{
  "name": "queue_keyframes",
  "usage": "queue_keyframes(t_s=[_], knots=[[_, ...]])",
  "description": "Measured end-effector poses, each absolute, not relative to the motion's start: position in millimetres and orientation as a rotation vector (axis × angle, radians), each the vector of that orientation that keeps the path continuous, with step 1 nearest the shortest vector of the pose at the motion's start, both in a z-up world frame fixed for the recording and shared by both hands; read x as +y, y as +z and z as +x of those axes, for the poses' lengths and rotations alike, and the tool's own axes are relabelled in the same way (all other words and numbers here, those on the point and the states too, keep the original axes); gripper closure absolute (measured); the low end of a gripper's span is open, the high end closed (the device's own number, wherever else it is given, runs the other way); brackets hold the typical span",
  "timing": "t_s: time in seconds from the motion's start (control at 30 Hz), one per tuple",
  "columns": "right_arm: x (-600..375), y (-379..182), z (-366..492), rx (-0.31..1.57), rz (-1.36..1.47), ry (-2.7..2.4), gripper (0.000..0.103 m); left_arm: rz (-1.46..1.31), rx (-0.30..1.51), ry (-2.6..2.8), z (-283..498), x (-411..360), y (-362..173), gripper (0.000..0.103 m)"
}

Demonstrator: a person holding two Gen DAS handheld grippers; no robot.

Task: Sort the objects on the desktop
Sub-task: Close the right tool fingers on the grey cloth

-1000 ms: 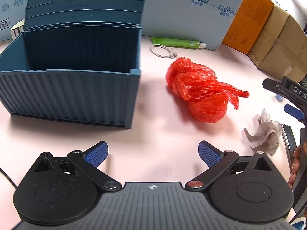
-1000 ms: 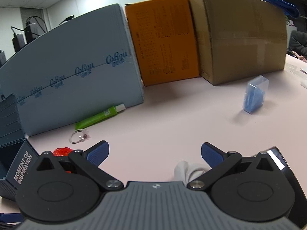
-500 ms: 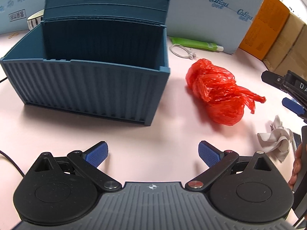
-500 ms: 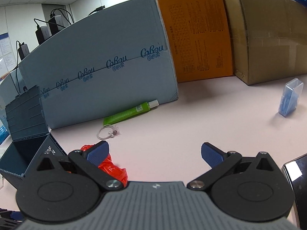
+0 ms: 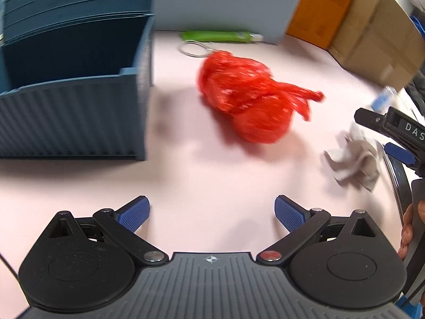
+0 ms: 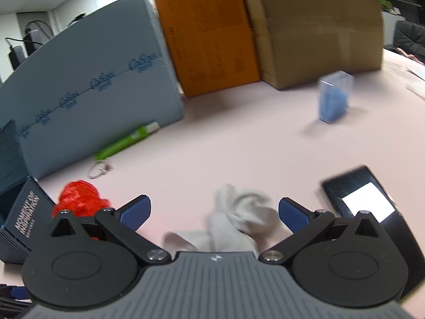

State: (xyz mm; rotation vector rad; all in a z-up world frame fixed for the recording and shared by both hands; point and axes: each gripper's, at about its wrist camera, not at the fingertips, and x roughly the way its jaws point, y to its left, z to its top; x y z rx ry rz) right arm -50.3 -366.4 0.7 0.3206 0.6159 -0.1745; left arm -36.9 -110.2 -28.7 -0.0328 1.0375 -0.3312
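Red bag point(image 5: 249, 98), crumpled, knotted, w/ tongs point(image 5: 211, 214) spread

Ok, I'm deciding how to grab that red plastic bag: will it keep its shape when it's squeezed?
Probably not. The red plastic bag looks crumpled and thin, so it should squash between the fingers. Its twisted tail would likely dangle when lifted. It seems light for its bulk, though what's inside is hidden.

Right gripper point(image 6: 213, 211) lowered over crumpled tissue point(image 6: 236, 223)
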Motion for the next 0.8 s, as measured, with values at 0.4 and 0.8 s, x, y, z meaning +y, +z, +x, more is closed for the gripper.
queue_keyframes(t_s=[0.4,0.8], knots=[[-383.8,-8.6,-57.4,0.681,0.393,-0.238,0.006,-0.033,1.036,-0.336,-36.5,-114.2,-28.7,0.002],[-394.9,-17.2,-47.0,0.705,0.511,-0.176,0.067,-0.043,1.034,-0.296,-31.6,-110.2,-27.8,0.002]])
